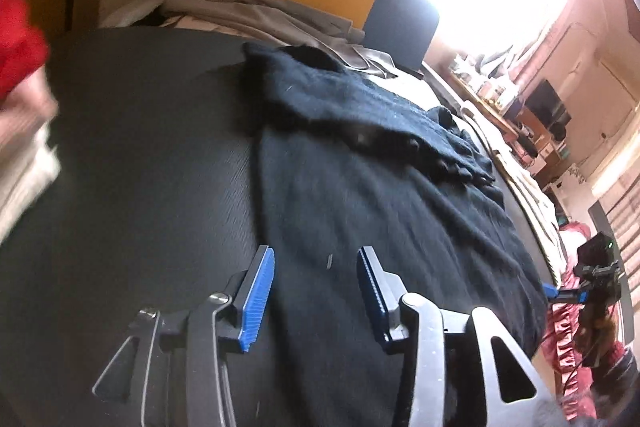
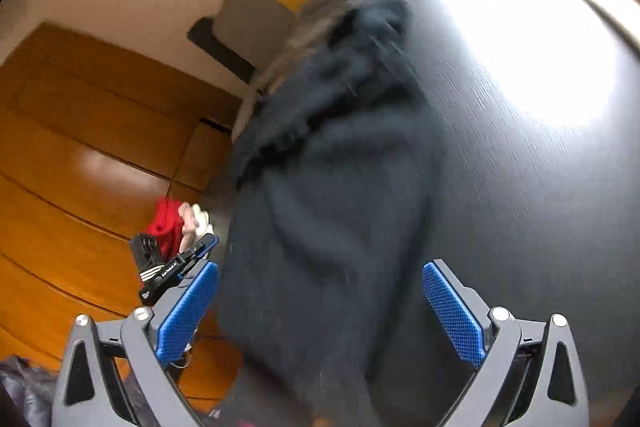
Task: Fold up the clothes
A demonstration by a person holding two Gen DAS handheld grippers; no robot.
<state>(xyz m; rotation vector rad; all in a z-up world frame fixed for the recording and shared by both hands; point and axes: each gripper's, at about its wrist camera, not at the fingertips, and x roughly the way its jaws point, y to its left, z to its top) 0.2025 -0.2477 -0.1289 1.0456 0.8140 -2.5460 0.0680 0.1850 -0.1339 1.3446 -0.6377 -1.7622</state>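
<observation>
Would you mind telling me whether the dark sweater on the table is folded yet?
Partly folded: the dark sweater has one portion doubled back over its upper body, the rest spread flat on the table.

The left hand-held gripper (image 1: 316, 293) has its two blue fingers (image 1: 256, 299) apart, with nothing between them. The right hand-held gripper (image 2: 320, 311) is spread much wider, and its blue fingers (image 2: 452, 311) hold nothing too. Each one points forward and a little down.
</observation>
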